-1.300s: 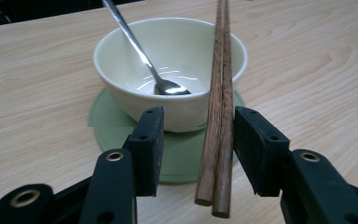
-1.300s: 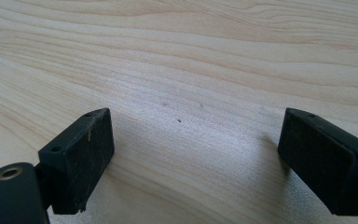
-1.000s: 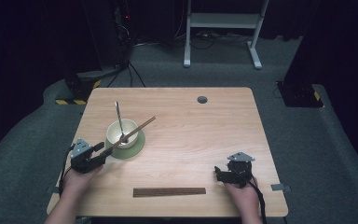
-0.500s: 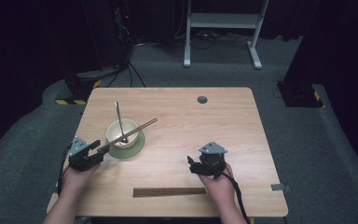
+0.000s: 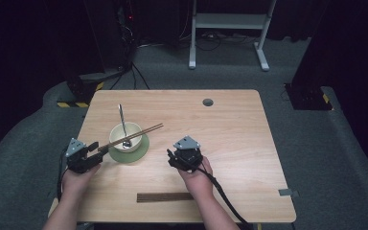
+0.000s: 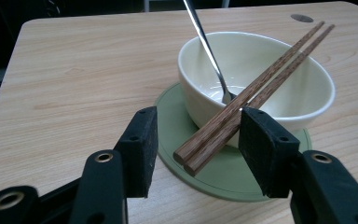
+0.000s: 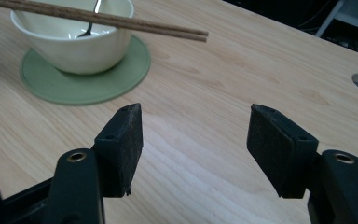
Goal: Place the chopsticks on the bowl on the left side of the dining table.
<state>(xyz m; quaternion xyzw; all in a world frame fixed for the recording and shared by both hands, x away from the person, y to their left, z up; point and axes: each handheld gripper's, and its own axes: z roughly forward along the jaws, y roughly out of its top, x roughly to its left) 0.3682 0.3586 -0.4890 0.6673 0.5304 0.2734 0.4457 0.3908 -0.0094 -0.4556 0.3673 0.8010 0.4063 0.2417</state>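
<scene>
Bare tabletop (image 5: pixel 239 139) right of bowl (image 5: pixel 124 136) passable; chopsticks (image 5: pixel 130 137) span bowl rim; spoon (image 5: pixel 122 125) juts upward.

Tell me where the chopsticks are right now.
In the high view the chopsticks lie across the bowl at table left, their near ends between the left gripper jaws, which are open.

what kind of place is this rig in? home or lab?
Most likely a lab or recording studio, not a home: black-curtained surroundings, a lone wooden table on grey carpet, a hazard-striped stand base with cables, and a white metal frame behind. The bowl and chopsticks look staged.
</scene>
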